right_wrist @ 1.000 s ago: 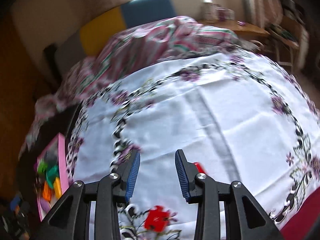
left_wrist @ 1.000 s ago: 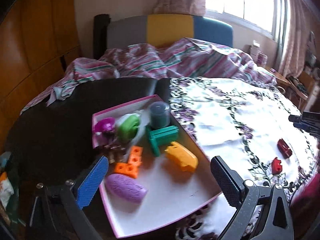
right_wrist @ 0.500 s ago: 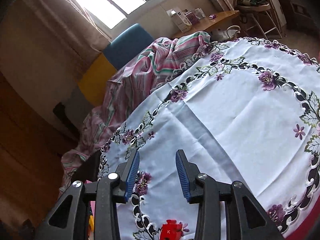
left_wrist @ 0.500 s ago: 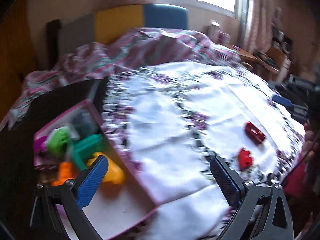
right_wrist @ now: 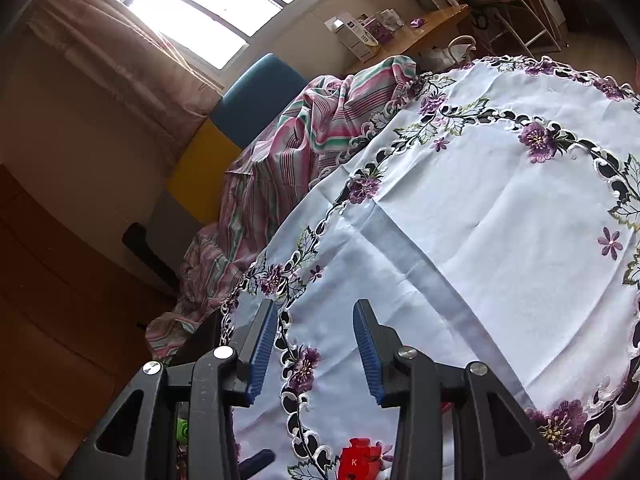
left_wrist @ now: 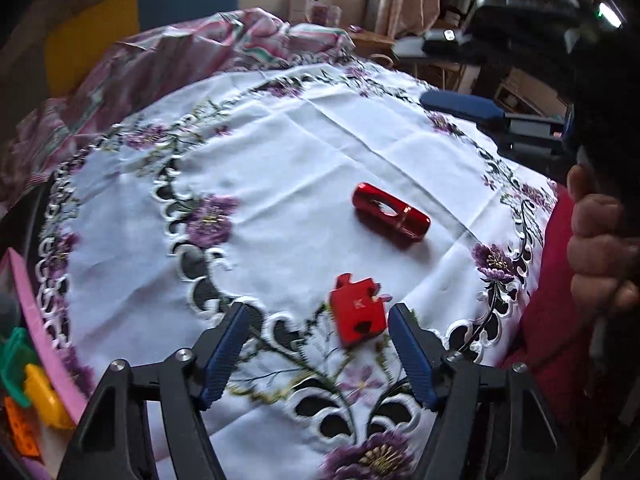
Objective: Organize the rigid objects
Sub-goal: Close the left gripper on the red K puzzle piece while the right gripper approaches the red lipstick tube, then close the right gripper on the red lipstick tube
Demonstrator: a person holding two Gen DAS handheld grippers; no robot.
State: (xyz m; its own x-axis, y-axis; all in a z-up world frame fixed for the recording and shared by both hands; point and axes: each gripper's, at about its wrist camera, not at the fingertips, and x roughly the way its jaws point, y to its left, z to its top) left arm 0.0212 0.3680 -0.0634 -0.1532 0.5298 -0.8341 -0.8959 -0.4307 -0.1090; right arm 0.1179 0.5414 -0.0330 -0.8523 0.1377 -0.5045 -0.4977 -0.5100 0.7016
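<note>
A red puzzle-shaped block marked K [left_wrist: 359,315] lies on the white embroidered tablecloth [left_wrist: 280,168]. My left gripper [left_wrist: 318,354] is open, its fingertips low on either side of the block, which sits close to the right finger. A red cylinder [left_wrist: 391,215] lies just beyond. The pink-rimmed box [left_wrist: 44,332] with green, yellow and orange toys [left_wrist: 28,384] is at the far left. My right gripper [right_wrist: 316,354] is open and empty, raised above the cloth; the red block shows below it in the right wrist view [right_wrist: 357,462].
A striped pink bedsheet [left_wrist: 180,52] is bunched behind the table, with a yellow and blue headboard [right_wrist: 240,120]. The person's hand [left_wrist: 600,248] and the other gripper's blue pad [left_wrist: 460,106] are at the right. A desk with clutter [right_wrist: 404,28] stands by the window.
My left gripper swung right from over the box to the red block and came down around it. My right gripper rose and tilted up, still open.
</note>
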